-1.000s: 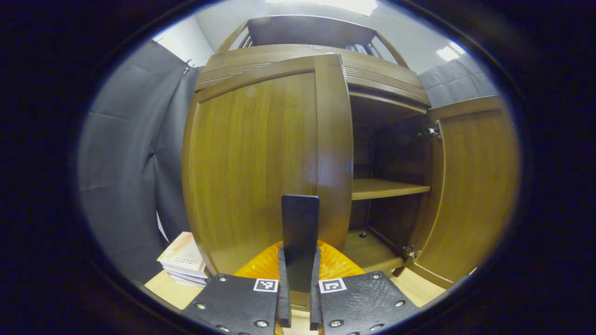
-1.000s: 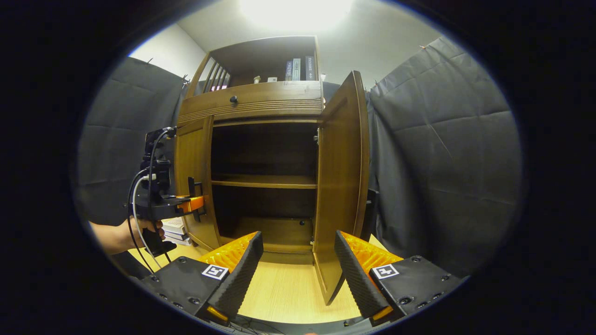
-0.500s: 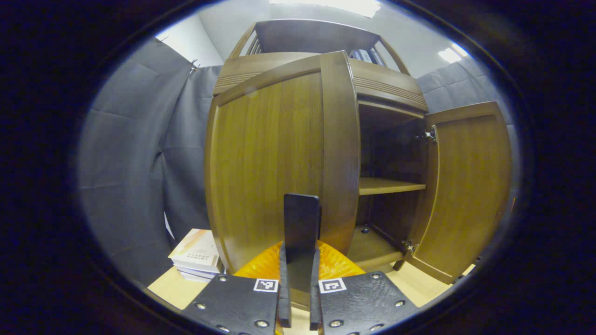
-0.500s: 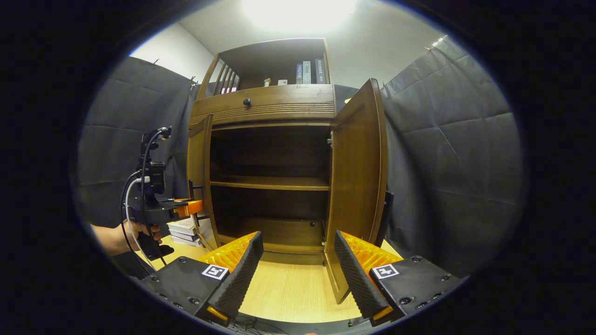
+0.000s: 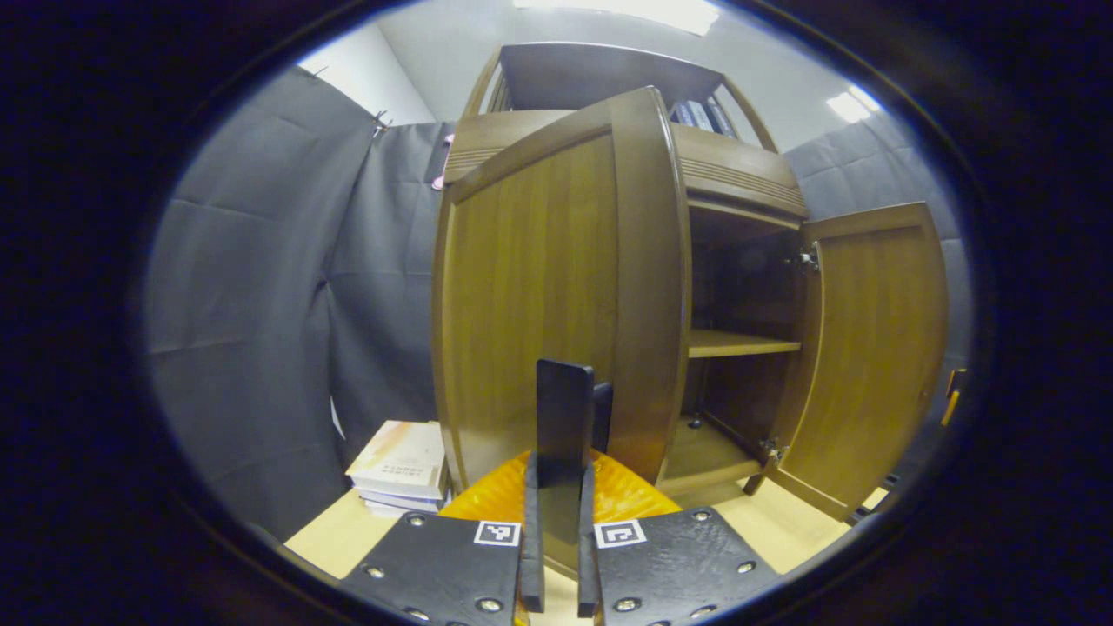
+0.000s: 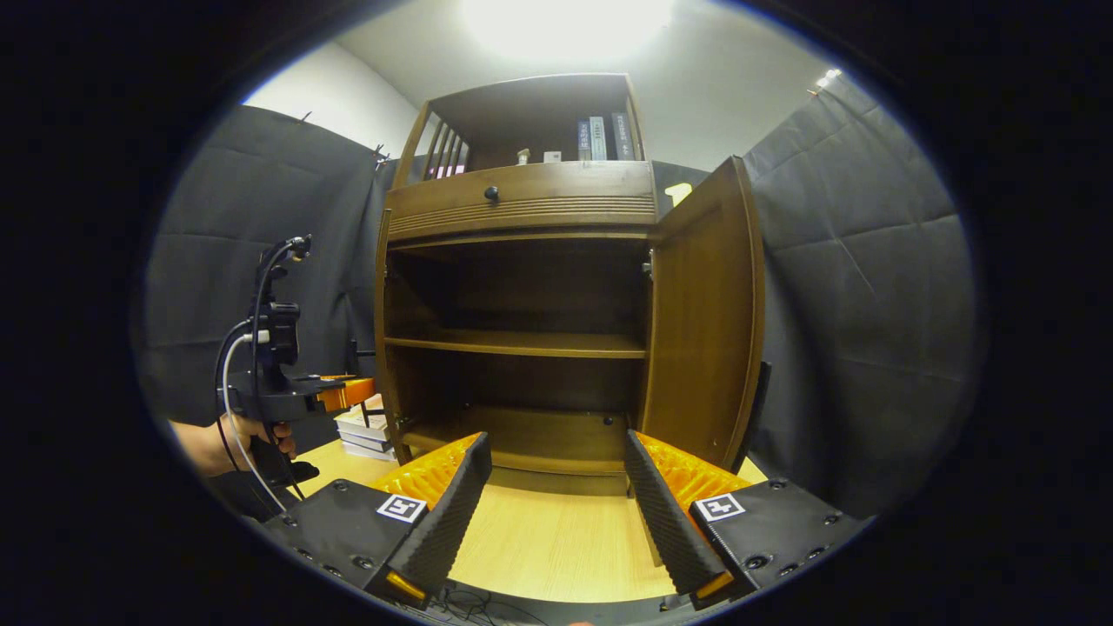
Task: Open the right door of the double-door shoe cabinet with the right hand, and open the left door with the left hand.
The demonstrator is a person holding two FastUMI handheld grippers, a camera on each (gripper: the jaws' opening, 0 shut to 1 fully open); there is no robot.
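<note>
Stack of books [image 5: 402, 465] beside the cabinet [image 6: 522, 200] — just behind the left door [image 5: 556, 287].

shoe cabinet [image 6: 522, 200]: brown wood, double-door, drawer w/ dark round knob above the doors, open shelf on top. right door [image 6: 704, 322] swung wide open, hinged at cabinet's right side, inner face showing in left gripper view [image 5: 869, 348]. left door [image 5: 556, 287] swung out, seen nearly edge-on in right gripper view [image 6: 381, 339]; flat dark handle [image 5: 563, 417] upright at its free edge. interior dark, one mid shelf [image 6: 522, 342] + bottom board, both bare.
</note>
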